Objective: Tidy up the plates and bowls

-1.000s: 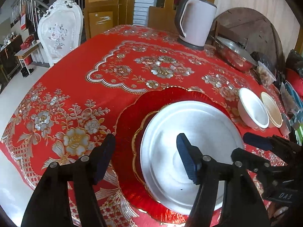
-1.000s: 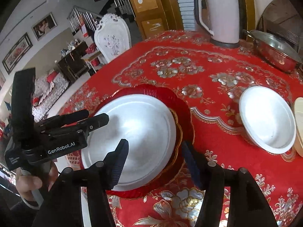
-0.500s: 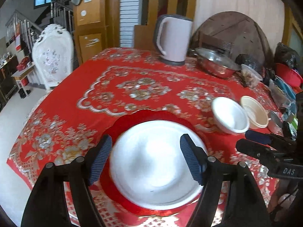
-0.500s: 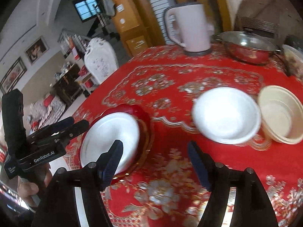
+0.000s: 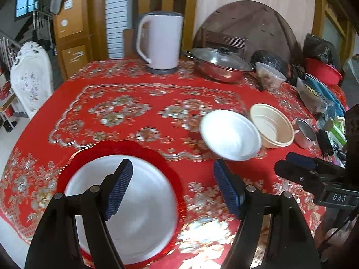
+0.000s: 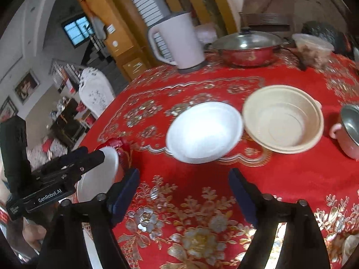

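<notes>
Both tools are spread wide and empty. The left gripper (image 5: 172, 186) hangs above the white plate (image 5: 134, 213), which sits nested on the red plate (image 5: 157, 152) near the front-left table edge. The right gripper (image 6: 184, 192) points at bare red tablecloth (image 6: 202, 201), just short of the white bowl (image 6: 204, 132).

White bowl and beige bowl (image 6: 282, 118) sit rim to rim, touching or nearly so. Risk, judged: a finger going for the white bowl's right rim has no gap there and is likely to shove the beige bowl toward the small pink-handled metal cup (image 6: 350, 130) close beside it. The near and left rims are safer, with open cloth all round them.

The white bowl looks thin and light, so a one-sided rim pinch may tip or skid it on the cloth.

The plate stack is close to the table drop-off; a nudge from the left tool could slide it outward.

Open room: the wide cloth centre between the plates and the kettle (image 5: 160, 42). The back has the lidded steel pot (image 5: 218, 65); the right edge is cluttered with a plastic container (image 5: 270, 76) and bags. The two tools are near each other, so crossing paths risks a clash.
</notes>
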